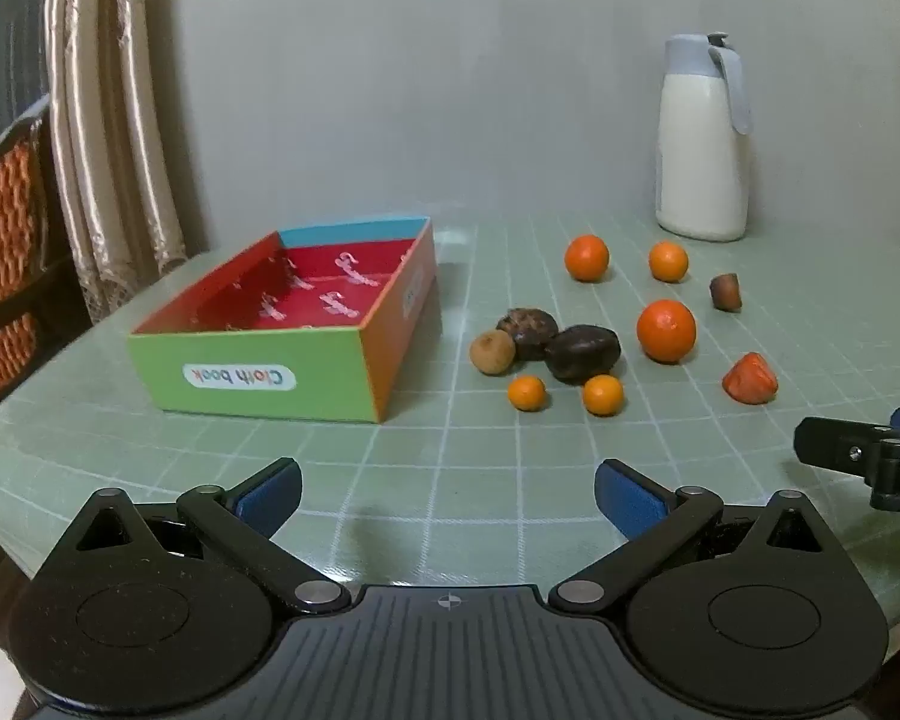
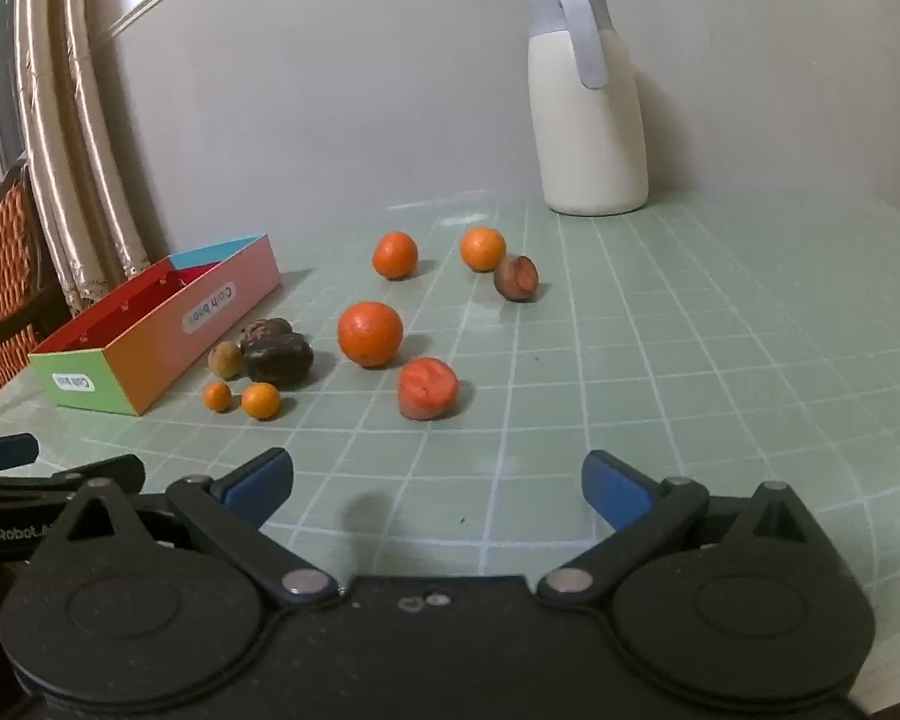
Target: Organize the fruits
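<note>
The table [image 1: 390, 480], under a green gridded cover, runs off both views at the edges. The curtain [image 1: 108, 120] and a woven chair [image 1: 0, 252] at far left are cut by the frame. The jug [image 1: 702, 138] stands upright at the back by the wall.

The box [image 1: 258, 375] lies open-topped on the left, its long axis running away from the cameras toward the wall; the label on its near end reads upside down. From the right wrist most of its inside is hidden behind the near wall.

The fruits lie loose on the table right of the box: the big orange [image 1: 666, 330] in the middle, two dark fruits [image 1: 582, 351] touching just beside the box with a tan one [image 1: 492, 351] against them; what kind they are is hard to tell. Two cut pieces [image 2: 427, 387] show reddish faces.

The left gripper [image 1: 447, 495] and right gripper [image 2: 435, 483] both hang spread wide with nothing between them, near the fruits.
</note>
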A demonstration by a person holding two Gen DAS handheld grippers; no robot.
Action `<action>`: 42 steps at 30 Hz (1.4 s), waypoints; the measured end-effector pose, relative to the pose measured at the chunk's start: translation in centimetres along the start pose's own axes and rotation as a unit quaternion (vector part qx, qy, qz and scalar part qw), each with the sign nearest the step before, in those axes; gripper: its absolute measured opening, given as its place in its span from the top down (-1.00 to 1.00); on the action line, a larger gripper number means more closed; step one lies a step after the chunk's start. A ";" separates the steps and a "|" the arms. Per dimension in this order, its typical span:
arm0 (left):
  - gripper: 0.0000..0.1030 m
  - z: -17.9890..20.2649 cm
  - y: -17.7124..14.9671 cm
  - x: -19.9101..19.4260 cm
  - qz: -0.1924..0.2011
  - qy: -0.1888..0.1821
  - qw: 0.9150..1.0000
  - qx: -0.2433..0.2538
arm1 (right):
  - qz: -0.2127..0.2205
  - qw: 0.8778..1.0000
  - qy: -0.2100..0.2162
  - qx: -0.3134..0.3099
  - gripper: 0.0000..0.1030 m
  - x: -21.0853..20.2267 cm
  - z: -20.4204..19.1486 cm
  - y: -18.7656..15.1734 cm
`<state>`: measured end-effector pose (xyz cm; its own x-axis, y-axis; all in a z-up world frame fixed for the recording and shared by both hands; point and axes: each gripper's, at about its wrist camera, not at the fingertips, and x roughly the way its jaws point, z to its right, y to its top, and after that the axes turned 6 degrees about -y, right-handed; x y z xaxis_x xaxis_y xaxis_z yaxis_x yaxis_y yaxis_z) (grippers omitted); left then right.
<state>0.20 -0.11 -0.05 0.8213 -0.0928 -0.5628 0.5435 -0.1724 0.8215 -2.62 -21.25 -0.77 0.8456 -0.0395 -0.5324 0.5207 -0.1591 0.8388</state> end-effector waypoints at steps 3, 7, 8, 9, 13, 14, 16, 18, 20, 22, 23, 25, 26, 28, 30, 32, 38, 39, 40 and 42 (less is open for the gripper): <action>-1.00 -0.5 0.2 0.3 0.018 0.002 1.000 -0.011 | 0.008 1.000 -0.006 -0.025 -1.00 0.2 -0.5 0.2; -1.00 -0.8 -0.2 -0.8 0.038 0.003 0.999 -0.021 | 0.012 0.999 -0.007 -0.032 -1.00 0.3 -0.9 0.2; -1.00 -1.0 -0.2 -0.9 0.037 0.001 0.999 -0.023 | 0.013 1.000 -0.001 -0.022 -1.00 0.0 -0.3 0.3; -1.00 -1.0 -0.3 -1.0 0.037 0.000 0.999 -0.023 | 0.011 1.000 0.001 -0.018 -1.00 0.1 -0.1 0.5; -1.00 -0.6 -0.2 -0.5 0.031 0.004 0.999 -0.015 | 0.013 1.000 0.000 -0.010 -1.00 0.0 -0.1 0.0; -1.00 -0.5 -0.2 -0.5 0.031 0.005 0.999 -0.013 | 0.013 1.000 0.000 -0.010 -1.00 0.0 -0.1 0.0; -1.00 -0.5 -0.2 -0.5 0.032 0.005 0.999 -0.014 | 0.014 1.000 0.001 -0.010 -1.00 0.1 -0.1 -0.1; -1.00 -0.5 -0.2 -0.5 0.031 0.005 0.999 -0.015 | 0.014 1.000 0.000 -0.009 -1.00 0.0 -0.1 -0.1; -1.00 -0.6 -0.2 -0.5 0.031 0.006 0.999 -0.014 | 0.008 1.000 -0.001 -0.008 -1.00 0.0 0.0 -0.1; -1.00 -0.7 -0.2 -0.5 0.032 0.005 0.999 -0.014 | 0.008 1.000 -0.001 -0.008 -1.00 0.0 0.0 -0.1; -1.00 -0.7 -0.2 -0.5 0.032 0.005 0.999 -0.014 | 0.008 1.000 -0.001 -0.008 -1.00 0.0 0.0 -0.1; -1.00 -0.8 -0.2 -0.5 0.032 0.005 0.999 -0.014 | 0.007 1.000 -0.001 -0.008 -1.00 0.0 0.0 -0.1; -1.00 -0.8 -0.2 -0.5 0.032 0.005 0.999 -0.014 | 0.006 1.000 -0.001 -0.008 -1.00 0.1 0.0 -0.1; -1.00 -0.8 -0.2 -0.5 0.032 0.005 0.999 -0.013 | 0.007 1.000 -0.001 -0.008 -1.00 0.0 0.0 -0.1; -1.00 -0.8 -0.2 -0.5 0.032 0.005 0.999 -0.012 | 0.006 1.000 -0.001 -0.008 -1.00 0.1 0.0 -0.1; -1.00 -0.8 -0.2 -0.5 0.031 0.005 0.999 -0.012 | 0.005 1.000 -0.002 -0.007 -1.00 0.1 0.0 -0.1; -1.00 -0.8 -0.2 -0.5 0.032 0.005 0.999 -0.012 | 0.004 1.000 -0.003 -0.006 -1.00 0.1 0.0 -0.2; -1.00 -0.8 -0.2 -0.5 0.032 0.005 0.999 -0.012 | 0.004 1.000 -0.003 -0.006 -1.00 0.1 0.1 -0.2; -1.00 -0.8 -0.2 -0.5 0.032 0.004 0.999 -0.012 | 0.005 1.000 -0.003 -0.005 -1.00 0.1 0.1 -0.2; -1.00 -0.8 -0.2 -0.6 0.032 0.005 0.999 -0.012 | 0.005 1.000 -0.004 -0.004 -1.00 0.1 0.2 -0.2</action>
<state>-0.20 0.77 0.21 0.8559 -0.0932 -0.5087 0.4941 -0.1428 0.8576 -2.62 -21.38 -0.99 0.8500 -0.0484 -0.5245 0.5128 -0.1510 0.8451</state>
